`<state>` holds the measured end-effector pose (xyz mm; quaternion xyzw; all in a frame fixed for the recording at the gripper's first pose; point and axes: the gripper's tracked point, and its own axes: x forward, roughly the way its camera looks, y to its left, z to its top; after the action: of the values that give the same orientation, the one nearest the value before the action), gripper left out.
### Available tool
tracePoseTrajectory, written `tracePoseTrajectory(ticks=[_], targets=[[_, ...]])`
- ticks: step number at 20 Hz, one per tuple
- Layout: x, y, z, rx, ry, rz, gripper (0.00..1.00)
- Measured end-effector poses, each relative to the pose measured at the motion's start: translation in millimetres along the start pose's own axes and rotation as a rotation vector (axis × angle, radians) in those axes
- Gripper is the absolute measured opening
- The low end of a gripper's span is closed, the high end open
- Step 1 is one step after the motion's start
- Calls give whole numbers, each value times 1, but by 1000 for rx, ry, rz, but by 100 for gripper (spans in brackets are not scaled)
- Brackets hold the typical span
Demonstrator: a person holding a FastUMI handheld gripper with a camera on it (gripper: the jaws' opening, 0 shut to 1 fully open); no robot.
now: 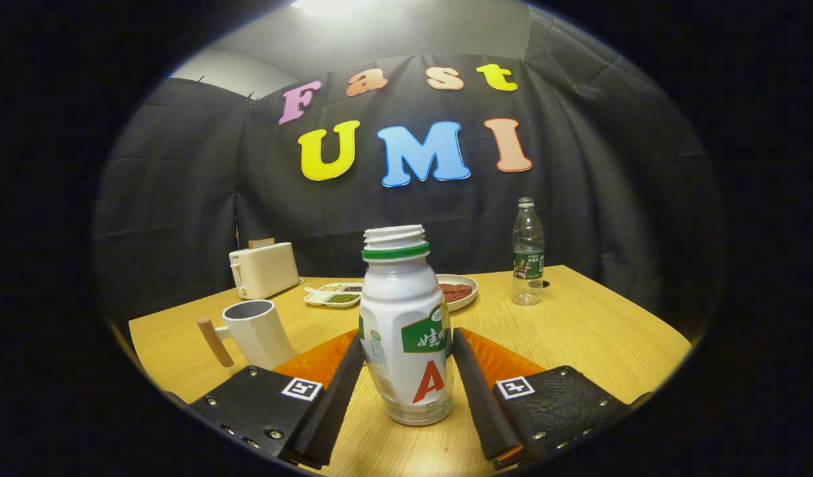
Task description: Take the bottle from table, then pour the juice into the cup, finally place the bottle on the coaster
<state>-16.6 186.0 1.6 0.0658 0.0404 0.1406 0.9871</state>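
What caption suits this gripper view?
Gripper fingers close on either side of the uncapped bottle standing on the table, cup nearby.

The white plastic bottle with the green neck ring (pixel 406 331), standing upright near the wooden table's front edge, carries a large red letter "A" low on its label. Above it a green band bears white characters, only partly visible. The clear plastic water bottle (pixel 528 255) near the far right corner has a green label too small to read.
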Motion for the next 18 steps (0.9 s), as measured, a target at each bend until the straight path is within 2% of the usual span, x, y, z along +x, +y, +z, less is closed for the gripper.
tracePoseTrajectory(ticks=[6,11,18], targets=[[0,2,0,-48,-26,-9,73],[-1,1,6,-87,-35,-25,73],[-1,14,31,-259,-77,-61,73]])
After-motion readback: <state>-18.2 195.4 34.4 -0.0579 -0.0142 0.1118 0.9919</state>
